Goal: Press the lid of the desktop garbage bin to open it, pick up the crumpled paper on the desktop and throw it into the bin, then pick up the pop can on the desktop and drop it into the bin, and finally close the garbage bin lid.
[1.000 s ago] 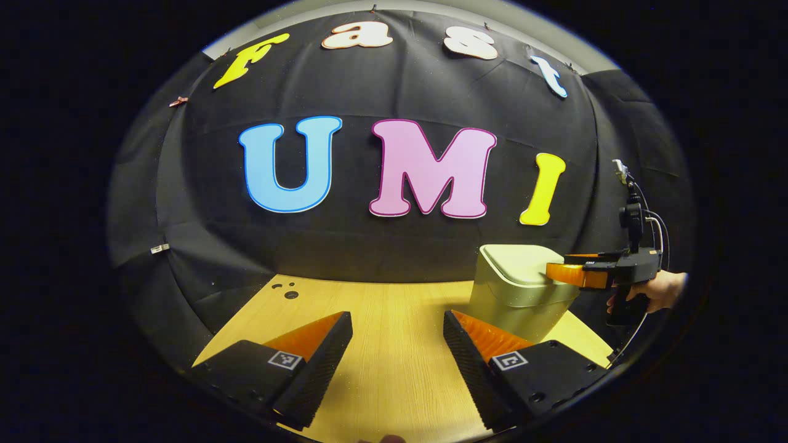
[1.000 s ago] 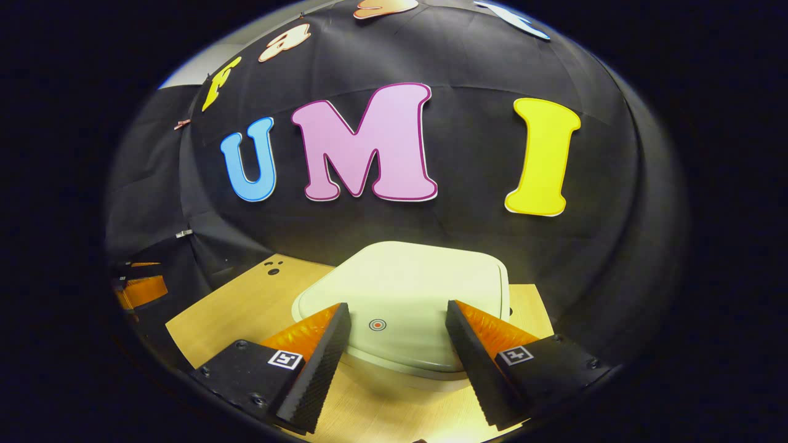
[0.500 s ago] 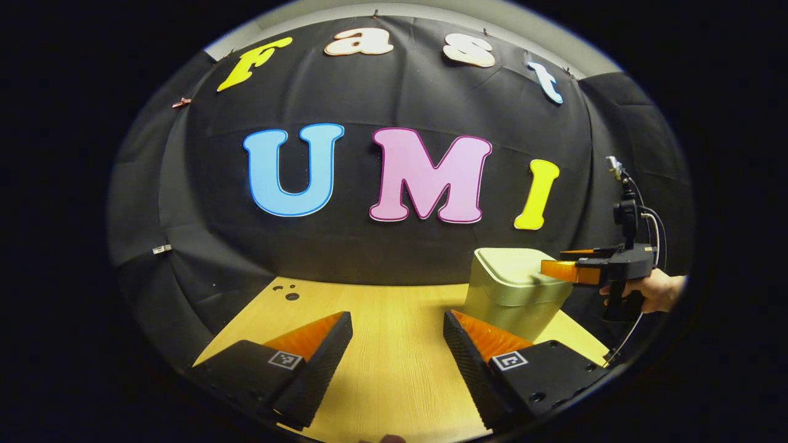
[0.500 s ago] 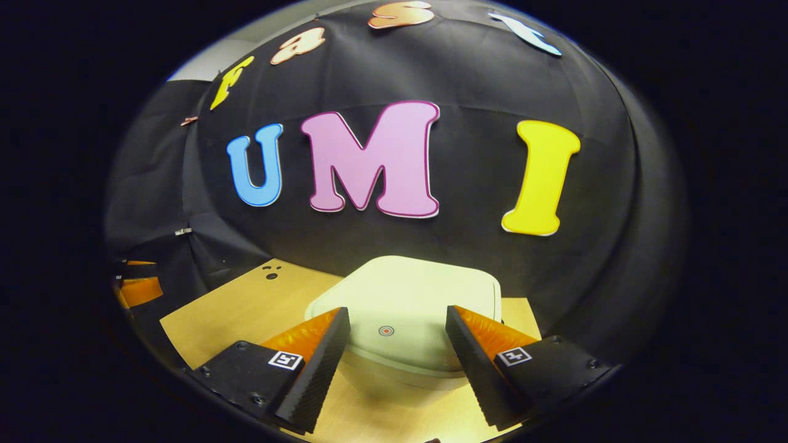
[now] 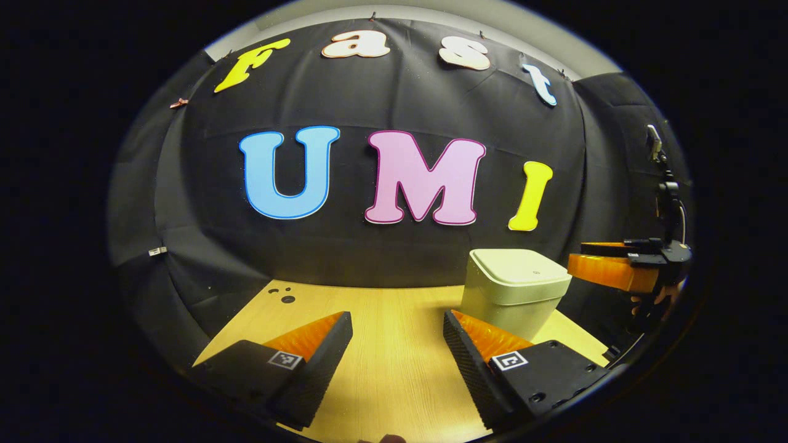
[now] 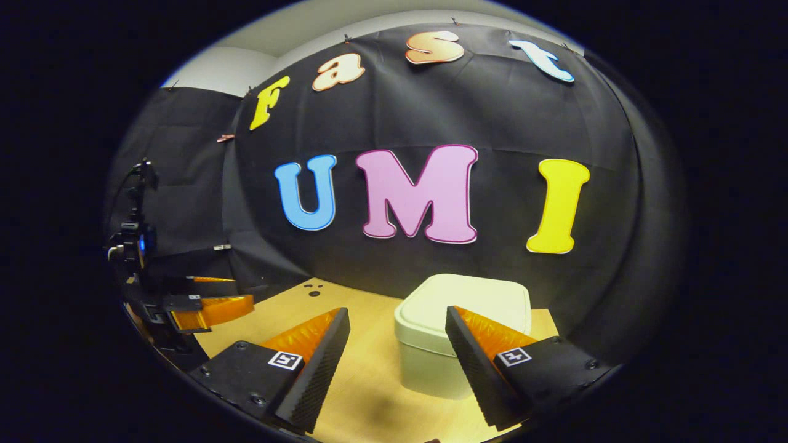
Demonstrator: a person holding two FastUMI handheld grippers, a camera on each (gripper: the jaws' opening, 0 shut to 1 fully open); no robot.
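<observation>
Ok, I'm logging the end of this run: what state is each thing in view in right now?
garbage bin: upright on the table
lid: closed, flat on the bin
left gripper: open, holding nothing
right gripper: open, holding nothing, clear of the lid

right tongs [image 5: 591,263] withdrawn from bin lid [image 5: 516,266]

The left gripper [image 5: 397,341] has its jaws wide apart, with nothing between them. The right gripper [image 6: 397,341] also has its jaws wide apart and holds nothing. In the left gripper view, the right gripper shows far off to the right of the jaws, with a hand [image 5: 657,298] under it.
</observation>
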